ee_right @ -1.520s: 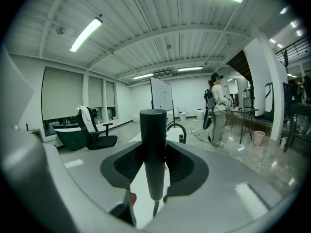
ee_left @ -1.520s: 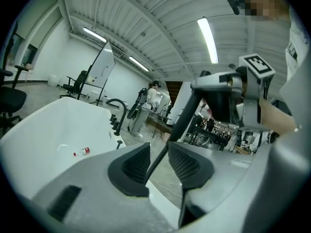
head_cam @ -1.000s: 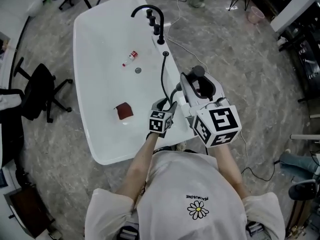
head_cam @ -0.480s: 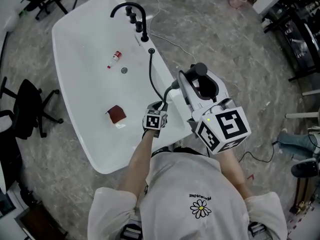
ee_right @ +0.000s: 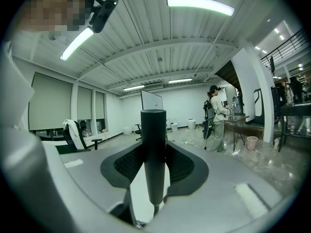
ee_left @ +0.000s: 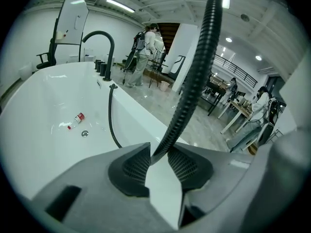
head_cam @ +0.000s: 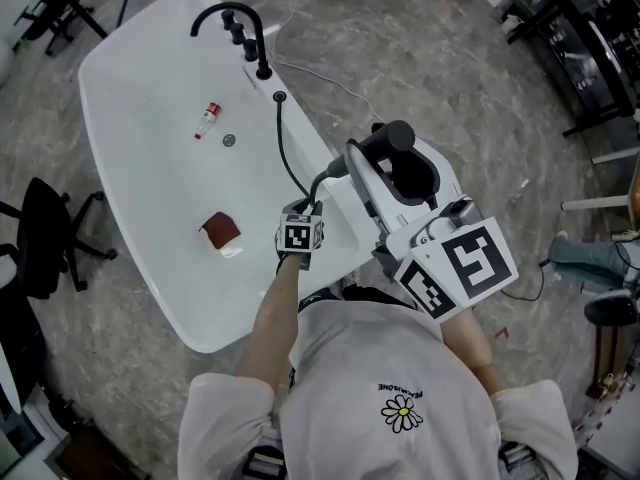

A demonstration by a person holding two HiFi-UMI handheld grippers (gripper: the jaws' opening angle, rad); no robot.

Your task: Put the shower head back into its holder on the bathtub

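Observation:
A black shower head (head_cam: 397, 136) stands upright in my right gripper (head_cam: 393, 165), which is shut on its handle (ee_right: 153, 144) above the floor beside the white bathtub (head_cam: 130, 88). Its black ribbed hose (head_cam: 287, 153) runs from a black fitting (head_cam: 280, 96) on the tub rim, near the black faucet (head_cam: 232, 16), down to my left gripper (head_cam: 304, 211). In the left gripper view the hose (ee_left: 194, 81) passes between the closing jaws of the left gripper (ee_left: 158, 155), and both pads touch it.
Inside the tub lie a small red-and-white bottle (head_cam: 207, 118), the drain (head_cam: 229, 140) and a red-brown cloth (head_cam: 220, 230). A black office chair (head_cam: 45, 238) stands left of the tub. Cables cross the floor (head_cam: 330, 78). People and tables stand far off.
My left gripper has sunk onto the hose at the tub rim and its jaws have come in around it. The right gripper has risen slightly with the shower head.

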